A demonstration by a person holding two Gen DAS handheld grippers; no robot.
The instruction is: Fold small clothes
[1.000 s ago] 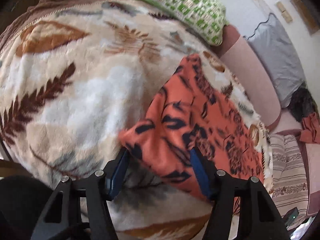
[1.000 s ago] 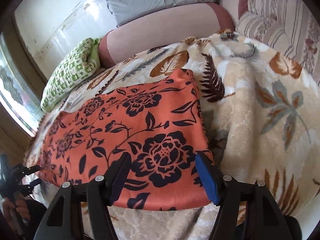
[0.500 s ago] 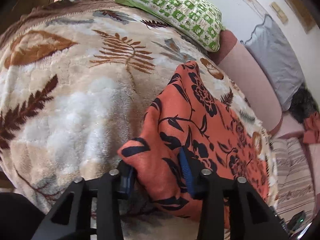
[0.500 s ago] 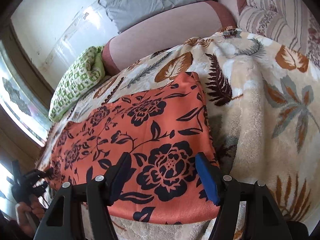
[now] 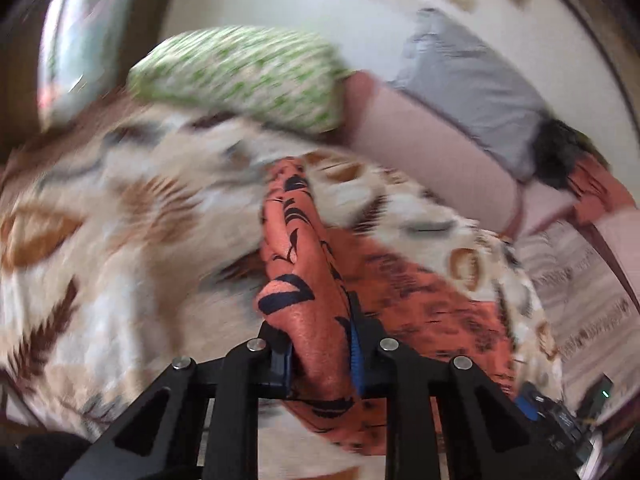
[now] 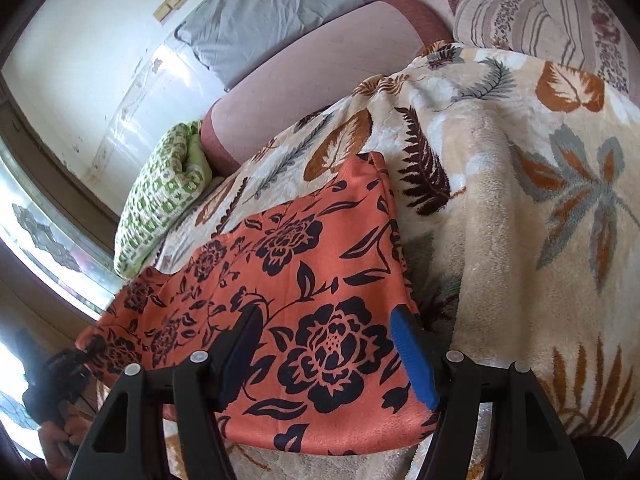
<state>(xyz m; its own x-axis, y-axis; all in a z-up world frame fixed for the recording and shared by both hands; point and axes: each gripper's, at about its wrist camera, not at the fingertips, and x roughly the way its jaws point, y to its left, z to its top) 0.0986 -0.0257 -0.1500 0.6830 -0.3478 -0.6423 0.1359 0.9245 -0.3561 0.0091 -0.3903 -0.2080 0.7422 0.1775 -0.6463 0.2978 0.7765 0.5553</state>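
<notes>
One orange cloth (image 6: 304, 320) with black flowers lies on one leaf-patterned blanket (image 6: 520, 240). The left gripper (image 5: 320, 356) is clamped on the cloth's near left corner, which stands bunched between its two fingers. The right gripper (image 6: 324, 344) hovers over the cloth's near right part, its two fingers spread wide. One green pillow (image 6: 164, 200) and one grey pillow (image 6: 272, 12) sit behind.

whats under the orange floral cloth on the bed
The orange floral cloth lies on a leaf-print fleece blanket, which shows all around it. Whatever lies beneath the cloth's middle is covered.
</notes>
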